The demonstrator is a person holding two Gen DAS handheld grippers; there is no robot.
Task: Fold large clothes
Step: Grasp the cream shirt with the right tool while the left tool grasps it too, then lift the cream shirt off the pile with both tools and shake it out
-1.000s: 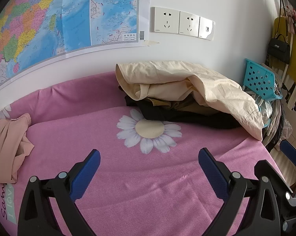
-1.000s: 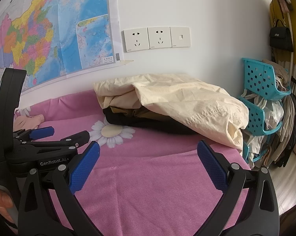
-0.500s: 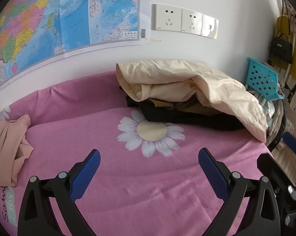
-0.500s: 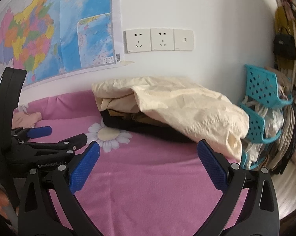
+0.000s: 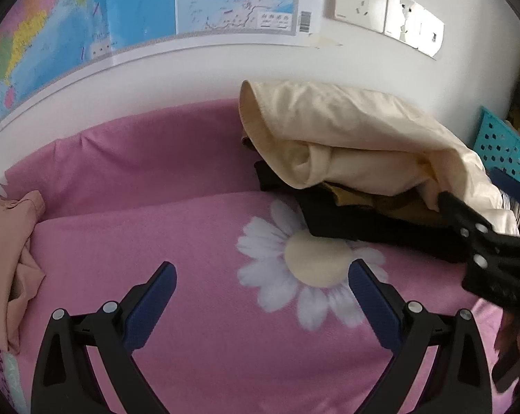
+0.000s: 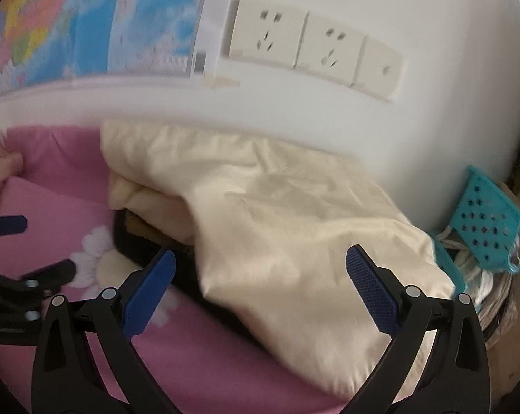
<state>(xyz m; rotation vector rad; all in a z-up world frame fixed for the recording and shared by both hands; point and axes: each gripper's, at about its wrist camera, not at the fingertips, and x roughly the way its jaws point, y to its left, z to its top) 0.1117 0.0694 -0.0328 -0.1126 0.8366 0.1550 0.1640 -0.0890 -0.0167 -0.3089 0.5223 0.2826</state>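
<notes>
Cream garment [image 6: 294,227] atop dark clothes [image 5: 363,220]

Matt cream cloth garment [image 6: 294,227]

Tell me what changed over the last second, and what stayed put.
Both grippers moved forward toward the clothes pile: the right gripper now reaches over the cream garment, and the left gripper hovers at the daisy print. Nothing was gripped; both remain open. The cream garment, dark clothes beneath it and pink garment lie as before.
</notes>
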